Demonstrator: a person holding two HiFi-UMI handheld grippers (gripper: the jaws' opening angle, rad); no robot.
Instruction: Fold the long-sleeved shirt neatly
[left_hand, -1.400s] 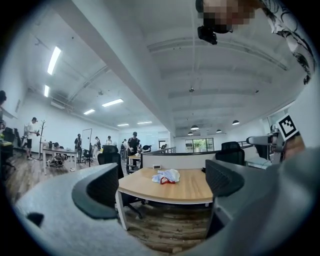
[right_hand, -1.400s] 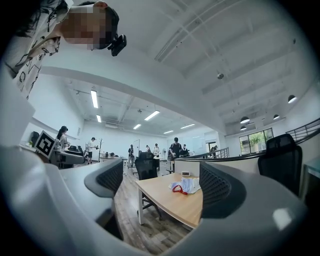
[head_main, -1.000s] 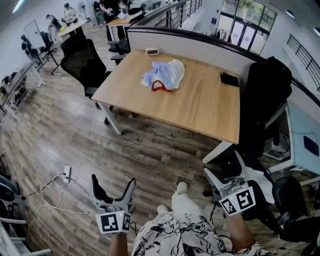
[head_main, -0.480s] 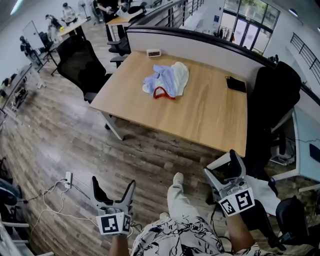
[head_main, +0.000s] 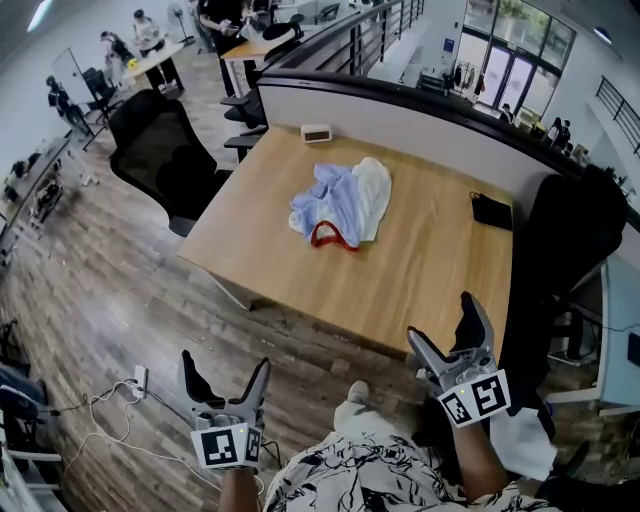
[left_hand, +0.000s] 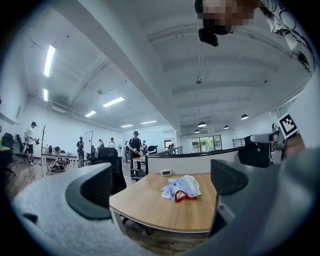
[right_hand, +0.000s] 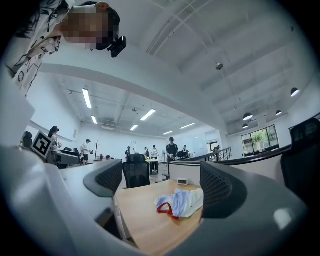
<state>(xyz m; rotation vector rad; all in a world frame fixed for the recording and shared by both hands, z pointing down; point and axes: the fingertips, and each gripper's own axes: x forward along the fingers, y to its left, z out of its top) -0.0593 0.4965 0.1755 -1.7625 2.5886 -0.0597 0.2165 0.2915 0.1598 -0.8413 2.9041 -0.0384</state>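
A crumpled long-sleeved shirt (head_main: 343, 202), pale blue and white with a red collar, lies in a heap near the middle of a wooden table (head_main: 420, 280). The left gripper view shows the shirt (left_hand: 181, 188) far off between the jaws, and so does the right gripper view, with the shirt (right_hand: 181, 203) on the tabletop. My left gripper (head_main: 224, 379) hangs over the floor short of the table, jaws open and empty. My right gripper (head_main: 446, 330) is at the table's near right corner, also open and empty. Neither touches the shirt.
A small white clock (head_main: 316, 133) stands at the table's far edge by a partition (head_main: 400, 110). A black wallet-like item (head_main: 491, 211) lies at the far right. Black office chairs (head_main: 165, 160) flank the table. Cables and a power strip (head_main: 135, 378) lie on the floor. People stand far back.
The table and shirt have come closer and lower in the head view as the person walks up. Both grippers stayed open; the right one now reaches the table's near corner.
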